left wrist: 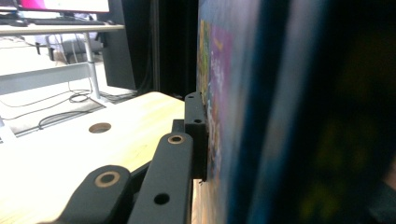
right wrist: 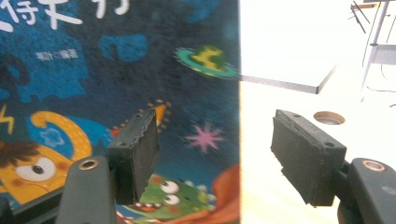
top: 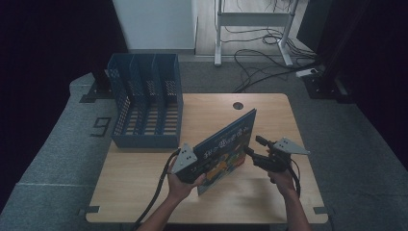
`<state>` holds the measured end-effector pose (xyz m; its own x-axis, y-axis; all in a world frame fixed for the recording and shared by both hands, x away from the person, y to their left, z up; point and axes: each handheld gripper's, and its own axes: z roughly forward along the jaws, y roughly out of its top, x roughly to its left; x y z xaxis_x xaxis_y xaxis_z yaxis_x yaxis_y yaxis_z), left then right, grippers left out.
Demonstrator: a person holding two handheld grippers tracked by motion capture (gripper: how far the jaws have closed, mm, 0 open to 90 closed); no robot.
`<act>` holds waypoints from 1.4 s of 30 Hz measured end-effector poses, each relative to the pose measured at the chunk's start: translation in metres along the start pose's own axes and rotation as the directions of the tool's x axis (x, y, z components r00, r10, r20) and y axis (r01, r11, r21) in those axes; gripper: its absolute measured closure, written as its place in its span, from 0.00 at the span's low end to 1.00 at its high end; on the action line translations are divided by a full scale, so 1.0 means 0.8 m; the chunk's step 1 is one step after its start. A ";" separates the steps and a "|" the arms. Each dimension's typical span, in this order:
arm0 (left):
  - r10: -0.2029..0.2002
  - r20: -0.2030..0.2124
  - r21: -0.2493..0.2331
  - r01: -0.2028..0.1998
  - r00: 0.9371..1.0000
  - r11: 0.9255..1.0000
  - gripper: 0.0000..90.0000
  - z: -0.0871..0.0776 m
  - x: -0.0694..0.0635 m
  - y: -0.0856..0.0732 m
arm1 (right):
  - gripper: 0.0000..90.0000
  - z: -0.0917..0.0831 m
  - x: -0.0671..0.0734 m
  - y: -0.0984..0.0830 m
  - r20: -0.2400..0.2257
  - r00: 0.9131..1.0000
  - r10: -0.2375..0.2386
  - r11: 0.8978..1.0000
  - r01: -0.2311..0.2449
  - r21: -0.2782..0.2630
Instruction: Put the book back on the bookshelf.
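table (top: 144, 187): wooden | on it: blue file rack (top: 144, 103) (far-left corner)

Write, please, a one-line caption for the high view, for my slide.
Left gripper clamps a picture book upright on the wooden table; right gripper open beside it.

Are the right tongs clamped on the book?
No, the right tongs stand open, the book's edge between the pads untouched.

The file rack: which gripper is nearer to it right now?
Left. The left gripper, clamped on the book, sits just in front of the file rack; the right gripper is open beyond the book's far edge.
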<state>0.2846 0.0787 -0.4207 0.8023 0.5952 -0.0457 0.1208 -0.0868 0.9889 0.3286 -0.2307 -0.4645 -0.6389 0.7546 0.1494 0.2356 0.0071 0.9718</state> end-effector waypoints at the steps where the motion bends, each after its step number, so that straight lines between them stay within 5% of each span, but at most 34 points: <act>1: -0.006 0.000 -0.005 0.006 1.000 1.000 0.91 -0.002 0.000 0.002 | 0.35 -0.002 -0.001 -0.001 0.003 1.000 0.004 1.000 -0.004 0.002; 8: -0.044 -0.013 -0.014 0.044 0.999 0.999 0.91 -0.014 0.008 0.012 | 0.35 -0.010 -0.007 -0.006 0.018 1.000 0.021 1.000 -0.021 0.002; 20: -0.010 -0.036 -0.010 0.010 0.999 1.000 0.91 -0.033 0.012 0.025 | 0.36 -0.013 -0.013 -0.013 0.031 0.999 0.031 0.999 -0.031 0.022; 33: -0.021 -0.069 -0.047 0.018 0.997 0.999 0.91 -0.064 0.026 0.049 | 0.36 -0.013 -0.016 -0.029 0.047 0.998 0.045 0.997 -0.048 0.063; 42: -0.043 -0.086 -0.084 0.036 0.995 0.996 0.91 -0.087 0.040 0.067 | 0.36 -0.002 -0.021 -0.047 0.115 0.992 0.056 0.984 -0.074 0.161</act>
<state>0.2760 0.1489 -0.3596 0.7429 0.6651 -0.0761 0.1003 0.0018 0.9950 0.3297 -0.2447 -0.5037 -0.5366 0.8241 0.1814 0.3967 0.0566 0.9162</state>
